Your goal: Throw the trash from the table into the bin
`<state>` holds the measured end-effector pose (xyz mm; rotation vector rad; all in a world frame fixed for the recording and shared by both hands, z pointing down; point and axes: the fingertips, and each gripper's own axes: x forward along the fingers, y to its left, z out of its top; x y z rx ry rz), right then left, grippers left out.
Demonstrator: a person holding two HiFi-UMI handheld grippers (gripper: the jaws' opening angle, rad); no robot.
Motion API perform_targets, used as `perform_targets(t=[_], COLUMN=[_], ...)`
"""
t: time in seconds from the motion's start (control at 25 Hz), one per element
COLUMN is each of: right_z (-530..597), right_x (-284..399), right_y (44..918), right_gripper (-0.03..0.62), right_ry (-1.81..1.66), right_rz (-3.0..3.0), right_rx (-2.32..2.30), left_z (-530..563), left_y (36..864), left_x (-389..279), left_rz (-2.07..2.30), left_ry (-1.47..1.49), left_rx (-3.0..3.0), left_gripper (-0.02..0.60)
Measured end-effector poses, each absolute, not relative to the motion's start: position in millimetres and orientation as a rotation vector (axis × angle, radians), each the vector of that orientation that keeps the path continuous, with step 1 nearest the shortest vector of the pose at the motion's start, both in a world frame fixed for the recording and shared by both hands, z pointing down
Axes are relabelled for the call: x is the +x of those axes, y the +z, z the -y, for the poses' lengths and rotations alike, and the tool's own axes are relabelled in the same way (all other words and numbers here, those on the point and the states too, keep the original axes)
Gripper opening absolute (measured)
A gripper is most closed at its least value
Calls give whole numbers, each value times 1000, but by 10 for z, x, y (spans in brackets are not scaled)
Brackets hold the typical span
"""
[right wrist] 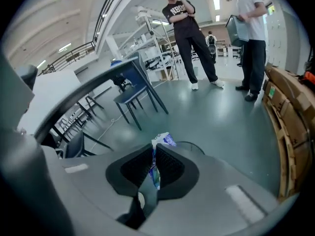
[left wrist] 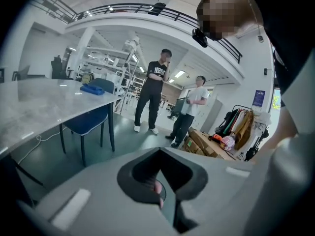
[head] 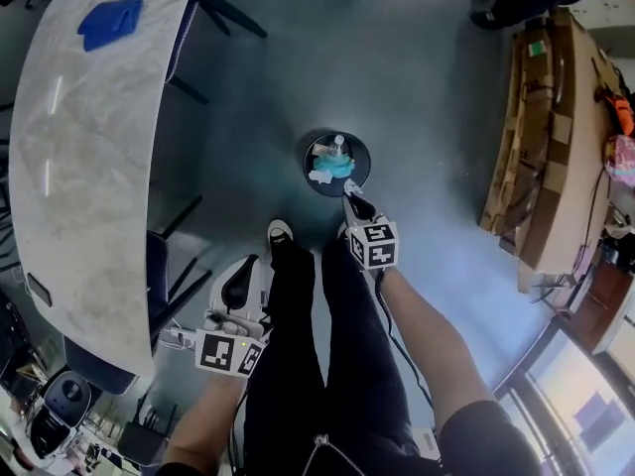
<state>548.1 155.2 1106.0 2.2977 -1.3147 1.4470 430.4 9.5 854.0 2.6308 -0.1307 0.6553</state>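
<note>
The round black bin (head: 310,172) stands on the floor in front of my feet, with teal trash (head: 333,167) and a bottle top inside. My right gripper (head: 352,194) hangs just near of the bin, pointing steeply down, shut on a thin white and blue wrapper (right wrist: 161,140); the bin's rim (right wrist: 196,147) shows just past its jaws (right wrist: 153,154). My left gripper (head: 245,266) hangs low beside my left leg, away from the bin. Its jaws (left wrist: 158,168) look shut; a small pinkish spot at their seam is too unclear to name. A blue item (head: 109,21) lies on the marble table (head: 89,186).
A blue chair (left wrist: 91,119) is tucked under the table's edge (left wrist: 34,102). Flattened cardboard boxes (head: 541,147) lean at the right. Two people (left wrist: 157,90) stand on the grey floor (head: 427,77) beyond the bin. My legs and shoes (head: 281,234) are between the grippers.
</note>
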Motion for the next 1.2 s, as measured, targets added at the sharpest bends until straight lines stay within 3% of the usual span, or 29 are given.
perform_targets(t=[0.28, 0.56, 0.88, 1.0, 1.2], right_z=[-1834, -1863, -1893, -1808, -1639], right_x=[5351, 5356, 5512, 5490, 5584], right_y=[12899, 13443, 13189, 12774, 11286], right_gripper=[49, 58, 154, 143, 85], right_ry=[1628, 1700, 1746, 1704, 1502], right_rz=[1206, 1164, 1169, 1220, 1502], right_rx=[2175, 2150, 2224, 2249, 2356], left_z=[-248, -174, -190, -130, -228], left_y=[9394, 9589, 9524, 9362, 8714], left_x=[4017, 3909, 4098, 4155, 4459], left_rz=[140, 205, 197, 181, 99], left_ry=[694, 716, 714, 681, 613], left_rx=[2609, 2592, 2615, 2613, 2693], left_gripper=[0, 0, 0, 0, 0])
